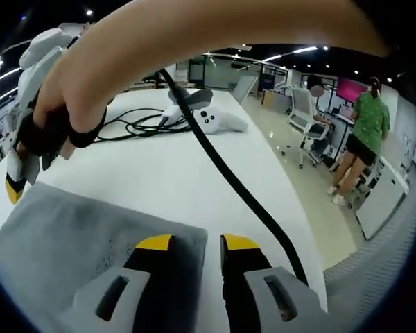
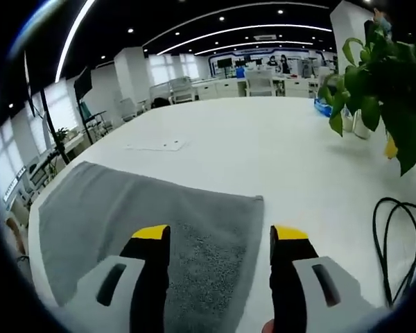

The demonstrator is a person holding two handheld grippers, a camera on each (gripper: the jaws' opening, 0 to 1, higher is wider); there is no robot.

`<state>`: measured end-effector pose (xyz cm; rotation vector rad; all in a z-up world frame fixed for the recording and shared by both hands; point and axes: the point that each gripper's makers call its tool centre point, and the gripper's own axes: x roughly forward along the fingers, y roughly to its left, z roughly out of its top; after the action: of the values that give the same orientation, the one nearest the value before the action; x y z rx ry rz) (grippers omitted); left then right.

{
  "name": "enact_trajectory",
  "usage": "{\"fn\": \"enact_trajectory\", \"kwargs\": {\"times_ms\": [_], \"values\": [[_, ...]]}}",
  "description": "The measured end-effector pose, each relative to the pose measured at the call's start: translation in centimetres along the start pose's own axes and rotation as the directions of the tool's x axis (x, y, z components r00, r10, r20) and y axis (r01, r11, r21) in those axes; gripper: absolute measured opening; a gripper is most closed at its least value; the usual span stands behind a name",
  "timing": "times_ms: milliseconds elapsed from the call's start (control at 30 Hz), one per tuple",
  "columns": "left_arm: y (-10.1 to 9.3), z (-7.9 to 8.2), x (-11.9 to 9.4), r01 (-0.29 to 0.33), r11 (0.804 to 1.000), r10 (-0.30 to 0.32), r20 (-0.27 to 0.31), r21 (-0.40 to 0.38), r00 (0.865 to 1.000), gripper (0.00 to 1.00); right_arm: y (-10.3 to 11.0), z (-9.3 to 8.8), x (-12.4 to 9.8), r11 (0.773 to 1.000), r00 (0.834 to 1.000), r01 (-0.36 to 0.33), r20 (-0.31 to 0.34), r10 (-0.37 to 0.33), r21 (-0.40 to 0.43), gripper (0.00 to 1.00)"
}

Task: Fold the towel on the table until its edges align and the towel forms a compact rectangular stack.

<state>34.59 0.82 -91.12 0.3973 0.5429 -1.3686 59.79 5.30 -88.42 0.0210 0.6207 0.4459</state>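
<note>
One flat grey terry towel (image 2: pixel 145 215) — smooth white table (image 2: pixel 277 152), both claws spread.

A white table (image 2: pixel 277 152) carries a grey towel (image 2: pixel 125 208), black cables (image 1: pixel 135 125), a potted plant (image 2: pixel 381 90) and a paper sheet (image 2: pixel 156 145)

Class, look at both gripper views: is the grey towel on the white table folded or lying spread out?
Spread out. The towel lies flat as one layer on the table, no fold showing, edges open.
</note>
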Motion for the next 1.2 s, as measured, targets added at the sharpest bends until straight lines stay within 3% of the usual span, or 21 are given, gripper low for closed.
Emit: {"fn": "enact_trajectory", "kwargs": {"times_ms": [67,133,167,233,500,633,867,1067,1167,1200], "values": [[0.0,0.2,0.0,-0.003,1.0,0.002,0.008,0.028,1.0,0.24,-0.1,-0.2,0.1,1.0,1.0,-0.001,-0.005,0.001,0.001,0.56],[0.5,0.2,0.1,-0.038,0.991,0.039,-0.001,0.13,0.999,0.22,-0.1,-0.3,0.2,1.0,1.0,-0.002,-0.006,0.002,0.004,0.55],[0.2,0.5,0.4,-0.031,0.991,0.028,0.027,0.134,0.999,0.22,-0.2,-0.3,0.3,1.0,1.0,-0.002,-0.001,0.002,0.013,0.54],[0.3,0.3,0.5,-0.028,0.994,0.026,0.022,0.104,0.999,0.21,-0.4,-0.1,0.5,1.0,1.0,0.007,0.008,-0.007,0.026,0.53],[0.5,0.4,0.6,-0.05,0.99,0.044,0.047,0.132,0.998,0.09,-1.0,-0.5,1.0,1.0,1.0,0.013,0.004,-0.013,0.017,0.5],[0.6,0.5,0.7,-0.042,0.993,0.038,0.04,0.113,0.998,0.07,-1.6,-1.0,1.3,0.999,0.999,0.029,-0.012,-0.029,0.022,0.48],[0.6,0.5,0.7,-0.035,0.996,0.031,0.048,0.088,0.998,0.07,-2.3,-0.4,2.0,0.998,0.998,0.068,-0.004,-0.068,0.012,0.41],[0.6,0.5,0.6,-0.023,0.997,0.018,0.067,0.073,0.998,0.07,-2.7,-0.4,3.3,0.995,0.995,0.101,-0.02,-0.101,-0.015,0.34],[0.7,0.5,0.7,-0.025,0.996,0.019,0.067,0.08,0.998,0.07,-3.5,-0.5,3.3,0.985,0.988,0.152,-0.027,-0.154,-0.078,0.24],[0.7,0.5,0.7,-0.026,0.997,0.021,0.069,0.079,0.997,0.07,-3.2,-0.4,3.4,0.988,0.99,0.135,-0.025,-0.137,-0.069,0.21]]}}
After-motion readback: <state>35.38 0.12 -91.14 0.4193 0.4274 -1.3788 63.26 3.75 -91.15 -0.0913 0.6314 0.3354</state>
